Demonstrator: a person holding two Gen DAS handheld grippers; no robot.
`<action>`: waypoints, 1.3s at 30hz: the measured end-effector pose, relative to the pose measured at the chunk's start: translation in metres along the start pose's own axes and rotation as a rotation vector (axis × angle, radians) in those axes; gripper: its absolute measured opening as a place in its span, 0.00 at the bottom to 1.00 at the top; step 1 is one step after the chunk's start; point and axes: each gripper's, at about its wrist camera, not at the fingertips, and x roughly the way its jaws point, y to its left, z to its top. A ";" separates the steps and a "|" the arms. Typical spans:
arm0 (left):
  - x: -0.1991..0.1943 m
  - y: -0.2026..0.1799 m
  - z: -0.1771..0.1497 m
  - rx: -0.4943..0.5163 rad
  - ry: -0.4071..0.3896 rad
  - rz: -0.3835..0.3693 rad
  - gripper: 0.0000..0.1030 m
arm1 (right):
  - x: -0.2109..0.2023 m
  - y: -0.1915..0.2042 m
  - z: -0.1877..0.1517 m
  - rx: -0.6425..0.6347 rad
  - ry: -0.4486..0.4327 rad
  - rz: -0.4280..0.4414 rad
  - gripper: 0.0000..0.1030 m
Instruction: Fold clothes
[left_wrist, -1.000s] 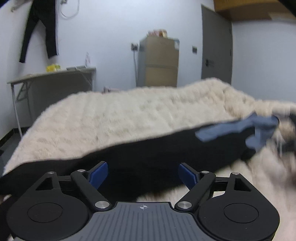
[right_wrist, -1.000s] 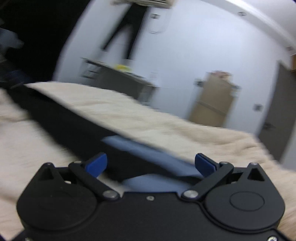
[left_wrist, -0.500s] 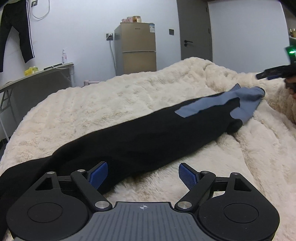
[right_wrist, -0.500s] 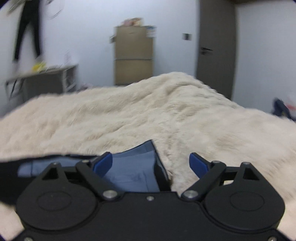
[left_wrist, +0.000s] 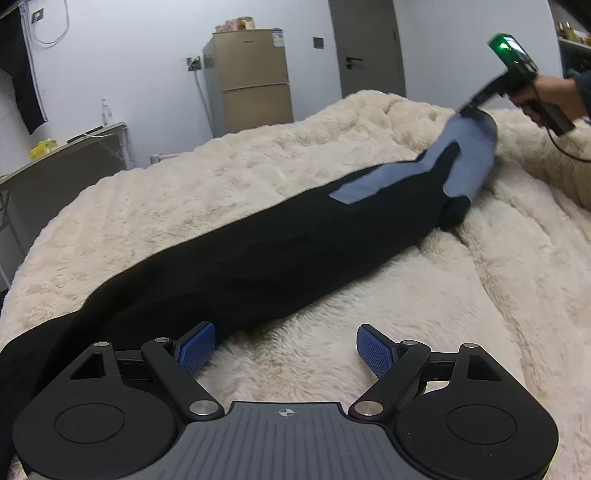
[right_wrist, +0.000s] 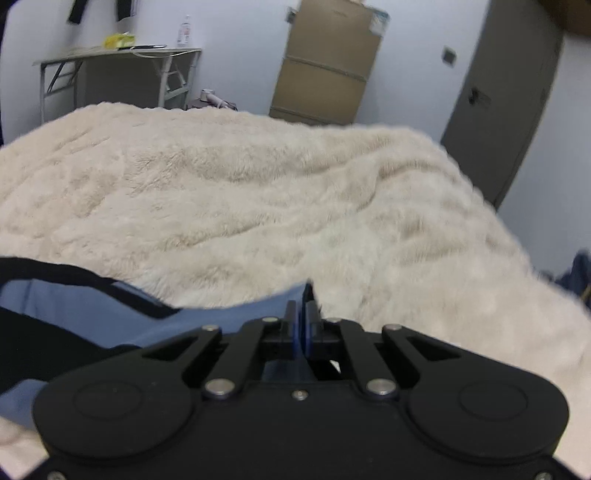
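Over cream blanket (left_wrist: 229, 177), right gripper (right_wrist: 301, 325) just closed pinching trousers (left_wrist: 258, 258) raised, left gripper (left_wrist: 284, 347) spread, angled down.

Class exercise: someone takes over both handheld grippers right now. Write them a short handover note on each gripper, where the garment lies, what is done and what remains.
Right gripper: jaws have just been closing and now pinch the blue end of the black garment, lifting it off the blanket.
Left gripper: open, holding nothing, its left pad beside the garment's near edge.
Garment: stretched lengthwise across the cream blanket.
Done: one end gripped.
Left: take the near end, then fold; no fold visible yet.
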 end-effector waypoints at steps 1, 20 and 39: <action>0.000 -0.001 -0.001 0.010 0.006 -0.002 0.78 | 0.010 0.005 -0.003 -0.036 0.036 -0.050 0.19; -0.005 0.015 0.005 -0.087 -0.049 0.017 0.78 | -0.087 0.050 -0.120 0.552 -0.149 -0.125 0.68; -0.036 0.059 0.011 -0.204 -0.112 0.177 0.80 | -0.093 0.279 -0.149 -0.214 -0.375 0.514 1.00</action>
